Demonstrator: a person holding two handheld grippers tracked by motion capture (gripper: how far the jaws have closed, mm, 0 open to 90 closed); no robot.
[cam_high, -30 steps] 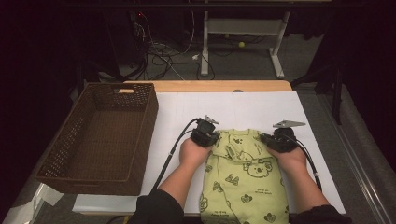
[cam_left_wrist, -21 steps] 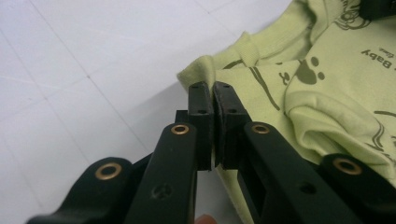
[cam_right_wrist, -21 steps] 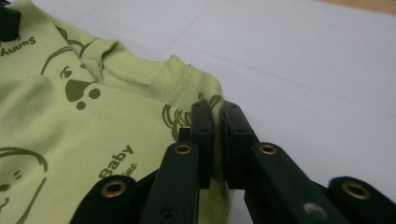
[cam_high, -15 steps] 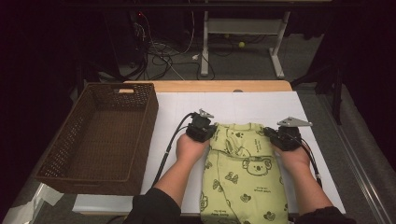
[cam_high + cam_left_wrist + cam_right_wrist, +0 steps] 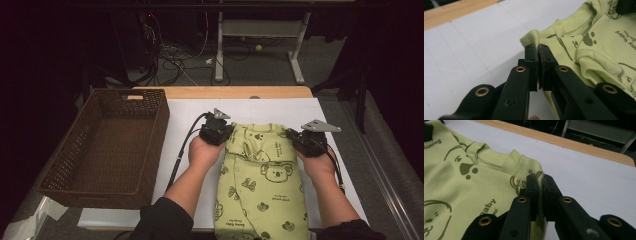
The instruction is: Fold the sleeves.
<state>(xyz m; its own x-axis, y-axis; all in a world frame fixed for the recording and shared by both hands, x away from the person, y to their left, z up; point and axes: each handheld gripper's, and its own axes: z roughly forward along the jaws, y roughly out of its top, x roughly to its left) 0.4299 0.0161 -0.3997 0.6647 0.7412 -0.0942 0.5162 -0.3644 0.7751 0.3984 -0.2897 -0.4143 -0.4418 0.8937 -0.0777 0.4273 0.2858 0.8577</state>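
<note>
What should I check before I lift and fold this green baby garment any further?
1. Left gripper shut on the garment edge: ok.
2. Right gripper shut on the opposite edge: ok.
3. Both grips level across the top: ok.
4. Lower end of the garment free at the table edge: cannot tell.
5. Basket apart from the cloth: ok.
6. Left cable off the cloth: ok.

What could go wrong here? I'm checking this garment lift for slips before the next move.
The left gripper and right gripper each pinch just a thin fold at the top corners of the green garment, so an edge might slip free. Most of the cloth lies on the table and may drag or bunch.
</note>
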